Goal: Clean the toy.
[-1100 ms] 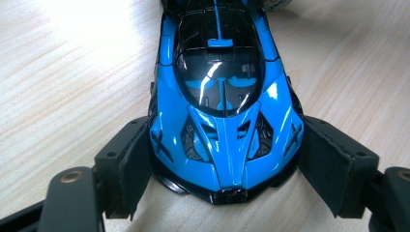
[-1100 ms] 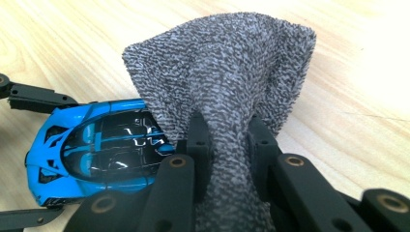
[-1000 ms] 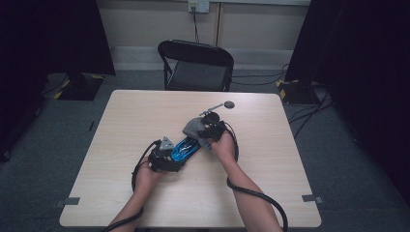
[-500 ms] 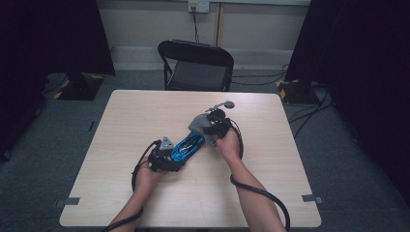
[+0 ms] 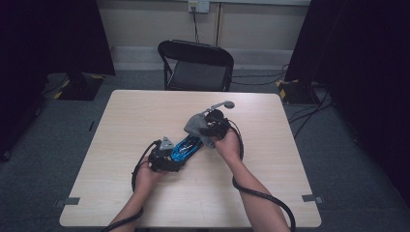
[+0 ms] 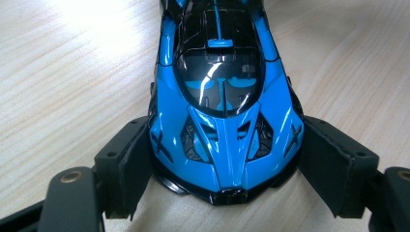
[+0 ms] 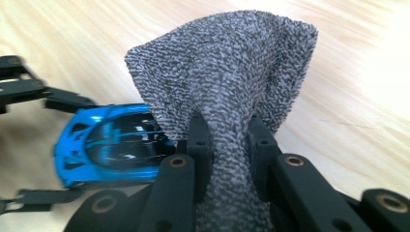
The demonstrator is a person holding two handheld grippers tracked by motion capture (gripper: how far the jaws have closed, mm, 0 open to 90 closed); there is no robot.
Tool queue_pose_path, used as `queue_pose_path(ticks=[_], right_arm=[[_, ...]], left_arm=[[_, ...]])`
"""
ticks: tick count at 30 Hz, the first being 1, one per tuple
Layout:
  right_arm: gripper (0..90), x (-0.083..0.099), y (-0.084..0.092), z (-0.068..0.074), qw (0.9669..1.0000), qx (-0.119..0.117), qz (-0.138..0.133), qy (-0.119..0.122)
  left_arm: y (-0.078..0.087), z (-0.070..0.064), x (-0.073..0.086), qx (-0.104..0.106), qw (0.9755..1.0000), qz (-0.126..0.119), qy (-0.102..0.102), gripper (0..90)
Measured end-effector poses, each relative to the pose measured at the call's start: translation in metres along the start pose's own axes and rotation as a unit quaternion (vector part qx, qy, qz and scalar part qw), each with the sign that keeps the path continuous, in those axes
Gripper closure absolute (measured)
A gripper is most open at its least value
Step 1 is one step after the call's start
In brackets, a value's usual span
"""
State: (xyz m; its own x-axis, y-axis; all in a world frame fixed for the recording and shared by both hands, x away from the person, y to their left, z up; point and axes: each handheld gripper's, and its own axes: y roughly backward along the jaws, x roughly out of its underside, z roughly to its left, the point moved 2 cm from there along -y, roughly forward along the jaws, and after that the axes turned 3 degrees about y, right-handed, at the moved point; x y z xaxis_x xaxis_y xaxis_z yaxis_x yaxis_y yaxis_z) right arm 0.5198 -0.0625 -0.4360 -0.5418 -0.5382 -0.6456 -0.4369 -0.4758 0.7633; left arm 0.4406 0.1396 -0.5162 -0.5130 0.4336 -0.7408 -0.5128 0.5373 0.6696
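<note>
A glossy blue and black toy car (image 5: 186, 147) lies on the wooden table (image 5: 145, 121). My left gripper (image 5: 167, 155) is shut on the car's nose. In the left gripper view its pads (image 6: 130, 159) press on both front corners of the car (image 6: 222, 96). My right gripper (image 5: 208, 131) is shut on a grey knitted cloth (image 5: 196, 125) and holds it over the car's far end. In the right gripper view the cloth (image 7: 227, 82) bunches up between the fingers (image 7: 198, 140), and the car (image 7: 111, 150) lies just to their left.
A black folding chair (image 5: 196, 65) stands beyond the table's far edge. Black cables (image 5: 261, 195) trail from both grippers toward the near edge. Bare tabletop lies to the left, right and front of the hands. Dark curtains flank the room.
The right gripper with the cloth has shifted slightly over the car's far end. The left gripper and the car have stayed put.
</note>
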Motion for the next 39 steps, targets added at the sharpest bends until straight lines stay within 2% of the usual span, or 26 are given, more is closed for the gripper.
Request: queue_pose_path(ticks=[3, 4, 5, 6, 9, 10, 11, 18, 26, 32, 35, 39], right_arm=[[77.0, 0.001, 0.001, 0.008, 0.9999, -0.010, -0.003, 0.005], [77.0, 0.002, -0.001, 0.015, 0.9997, -0.017, -0.002, 0.014], [77.0, 0.002, -0.001, 0.015, 0.9997, -0.017, -0.002, 0.014], [77.0, 0.003, -0.002, 0.024, 0.9995, -0.024, 0.000, 0.022], [77.0, 0.003, -0.004, 0.033, 0.9991, -0.032, -0.002, 0.028], [77.0, 0.003, -0.006, 0.041, 0.9986, -0.038, -0.002, 0.036], [77.0, 0.003, -0.006, 0.041, 0.9986, -0.038, -0.002, 0.036], [76.9, 0.005, -0.016, 0.064, 0.9969, -0.057, 0.008, 0.054], [76.8, 0.008, -0.025, 0.078, 0.9952, -0.071, 0.018, 0.065], [76.8, 0.013, -0.031, 0.081, 0.9948, -0.082, 0.018, 0.058], [76.7, 0.015, -0.033, 0.082, 0.9949, -0.082, 0.017, 0.057], [76.7, 0.016, -0.035, 0.086, 0.9944, -0.073, 0.021, 0.073]], left_arm=[[0.000, 0.000, 0.000, 0.000, 1.0000, 0.000, 0.000, 23.6], [0.000, 0.000, 0.000, 0.000, 1.0000, 0.000, 0.000, 23.6], [0.000, 0.000, 0.000, 0.000, 1.0000, 0.000, 0.000, 23.6], [0.000, 0.000, 0.000, 0.000, 1.0000, 0.000, 0.000, 23.6], [0.000, 0.000, 0.000, 0.000, 1.0000, 0.000, 0.000, 23.6], [0.000, 0.000, 0.000, 0.000, 1.0000, 0.000, 0.000, 23.6], [0.000, 0.000, 0.000, 0.000, 1.0000, 0.000, 0.000, 23.6], [0.000, 0.000, 0.000, -0.001, 1.0000, 0.000, -0.003, 23.6], [0.000, 0.000, 0.000, -0.001, 1.0000, 0.001, -0.003, 23.6], [0.000, 0.000, 0.000, 0.001, 1.0000, 0.000, 0.001, 23.6], [0.000, 0.000, 0.000, 0.001, 1.0000, 0.000, 0.001, 23.6], [0.000, 0.000, 0.000, -0.001, 1.0000, -0.001, 0.000, 23.6]])
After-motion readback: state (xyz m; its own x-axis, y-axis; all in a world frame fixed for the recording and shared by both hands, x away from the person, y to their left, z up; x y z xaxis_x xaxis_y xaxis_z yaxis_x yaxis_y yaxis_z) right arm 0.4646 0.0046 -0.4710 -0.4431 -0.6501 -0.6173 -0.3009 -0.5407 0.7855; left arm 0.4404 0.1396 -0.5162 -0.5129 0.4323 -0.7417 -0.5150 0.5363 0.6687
